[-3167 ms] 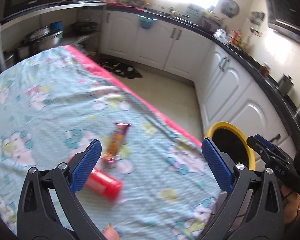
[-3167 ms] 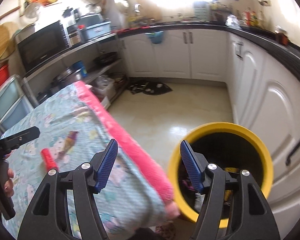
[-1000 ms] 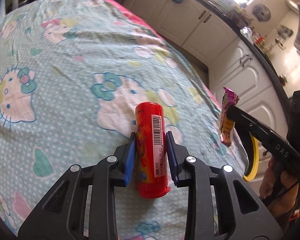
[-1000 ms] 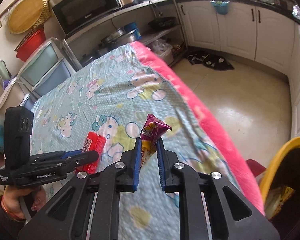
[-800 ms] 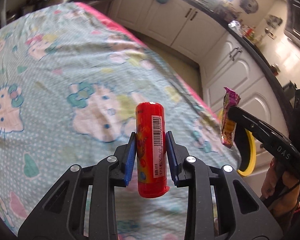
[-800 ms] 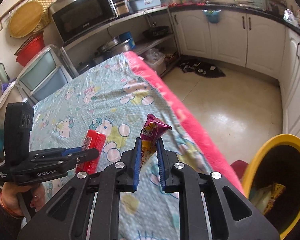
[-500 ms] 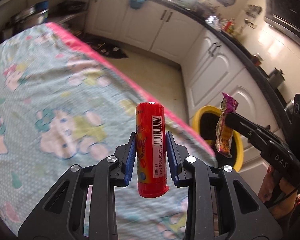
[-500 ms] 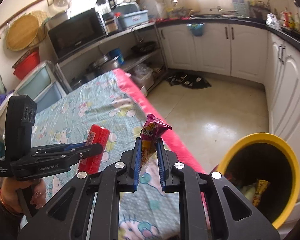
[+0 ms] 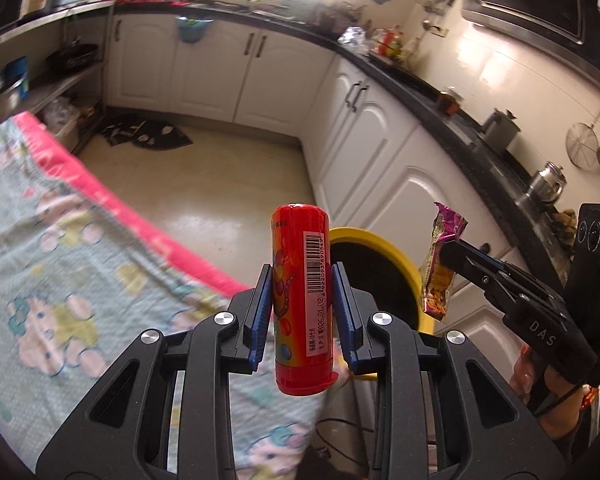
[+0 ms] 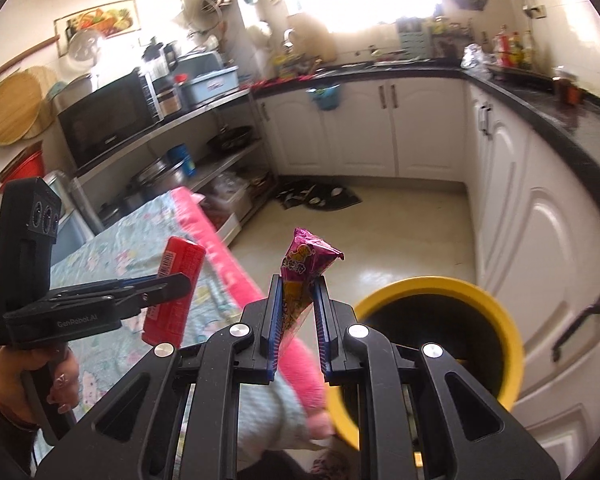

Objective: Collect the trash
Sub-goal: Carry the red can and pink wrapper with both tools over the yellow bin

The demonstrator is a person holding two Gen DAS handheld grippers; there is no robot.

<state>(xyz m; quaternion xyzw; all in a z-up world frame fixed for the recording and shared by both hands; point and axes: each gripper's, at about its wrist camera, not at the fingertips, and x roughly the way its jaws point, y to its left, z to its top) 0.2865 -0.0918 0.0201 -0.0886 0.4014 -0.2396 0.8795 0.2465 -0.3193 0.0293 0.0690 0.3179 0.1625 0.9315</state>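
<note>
Left gripper (image 9: 302, 300) jaws clamp red tube (image 9: 302, 300); right gripper (image 10: 298, 316) jaws clamp snack wrapper (image 10: 300, 276). Yellow bin (image 10: 496, 312) rim at 3 o'clock; only the right wrist view shows bare floor (image 10: 400, 232) beyond.

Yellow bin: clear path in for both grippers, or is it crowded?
The mouth of the yellow bin is open, bordered by the pink table edge and the white cabinets. The bare floor beyond is free. It is tight at the table corner, where the right gripper with its snack wrapper and the left gripper with its red tube sit close together.
</note>
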